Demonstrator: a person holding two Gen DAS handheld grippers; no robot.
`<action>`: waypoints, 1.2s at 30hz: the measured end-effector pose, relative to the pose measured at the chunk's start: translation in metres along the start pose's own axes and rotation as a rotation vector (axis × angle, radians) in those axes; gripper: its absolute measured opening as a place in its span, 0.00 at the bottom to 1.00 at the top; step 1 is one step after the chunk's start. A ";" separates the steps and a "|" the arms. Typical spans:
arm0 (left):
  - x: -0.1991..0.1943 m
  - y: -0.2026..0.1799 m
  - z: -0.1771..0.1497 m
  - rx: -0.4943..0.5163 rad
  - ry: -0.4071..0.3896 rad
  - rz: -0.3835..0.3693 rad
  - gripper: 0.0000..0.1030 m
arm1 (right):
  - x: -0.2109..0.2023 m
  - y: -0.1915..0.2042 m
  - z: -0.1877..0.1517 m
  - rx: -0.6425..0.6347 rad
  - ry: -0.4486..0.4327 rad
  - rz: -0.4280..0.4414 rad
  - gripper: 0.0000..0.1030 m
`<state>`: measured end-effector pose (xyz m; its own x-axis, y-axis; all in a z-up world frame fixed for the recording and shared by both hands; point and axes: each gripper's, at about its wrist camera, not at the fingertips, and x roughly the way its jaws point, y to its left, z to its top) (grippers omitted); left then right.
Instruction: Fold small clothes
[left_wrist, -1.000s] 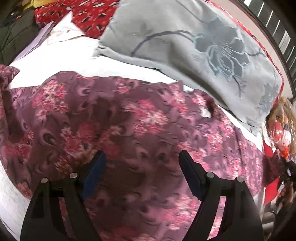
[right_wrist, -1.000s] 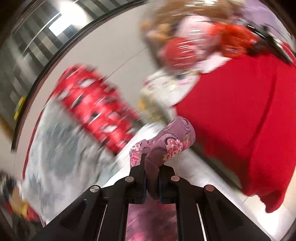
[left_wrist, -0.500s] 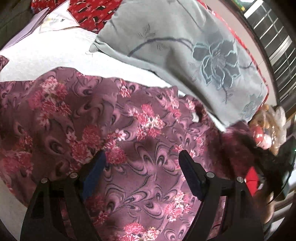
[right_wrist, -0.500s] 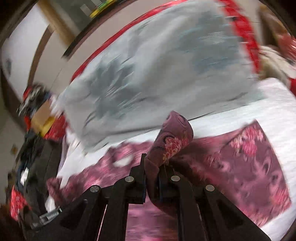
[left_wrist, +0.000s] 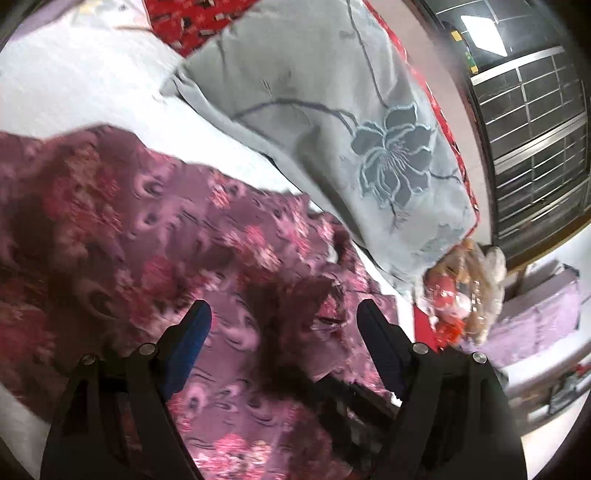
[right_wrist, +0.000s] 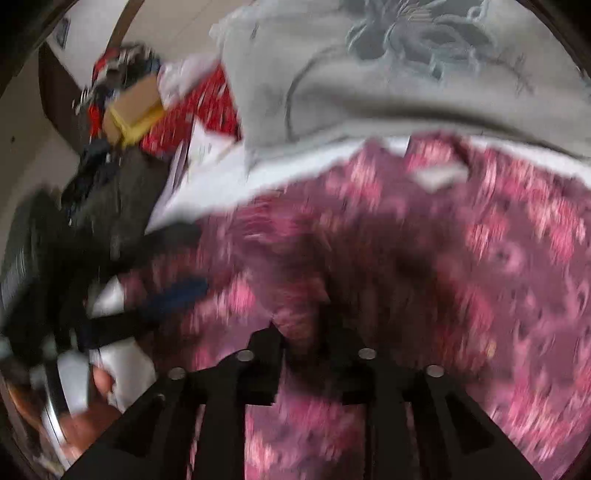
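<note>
Left wrist view shows a mauve floral garment (left_wrist: 155, 236) spread over the white bed sheet (left_wrist: 85, 88), just below the grey pillow (left_wrist: 354, 122) with its dark stitched flower. The cloth is purple-brown with clusters of pink and red blossoms and swirled, feather-like marks; it lies rumpled, with a dark crease running down its middle. The left gripper (left_wrist: 282, 332) hovers above the garment with its fingers (left_wrist: 192, 336) spread wide and nothing between them. Right wrist view is blurred: the same garment (right_wrist: 461, 266) fills the area below the pillow (right_wrist: 388, 81), with a white label (right_wrist: 439, 176) near its upper edge. The right gripper (right_wrist: 303, 339) has its fingers drawn narrow, pinching a bunched fold of the garment.
</note>
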<state>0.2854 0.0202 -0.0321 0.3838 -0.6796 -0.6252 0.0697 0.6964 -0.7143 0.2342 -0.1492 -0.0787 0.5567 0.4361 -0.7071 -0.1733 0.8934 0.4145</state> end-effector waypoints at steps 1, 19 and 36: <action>0.004 -0.002 -0.001 0.000 0.016 -0.013 0.80 | -0.010 0.000 -0.007 -0.017 -0.010 -0.002 0.32; -0.016 -0.013 0.004 0.081 -0.197 0.243 0.07 | -0.159 -0.208 -0.044 0.564 -0.313 -0.290 0.50; -0.036 -0.007 0.011 0.048 -0.262 0.328 0.42 | -0.139 -0.189 -0.036 0.454 -0.261 -0.439 0.14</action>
<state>0.2816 0.0424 -0.0015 0.6135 -0.3431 -0.7112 -0.0545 0.8801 -0.4716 0.1601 -0.3752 -0.0794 0.6852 -0.0478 -0.7267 0.4397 0.8227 0.3604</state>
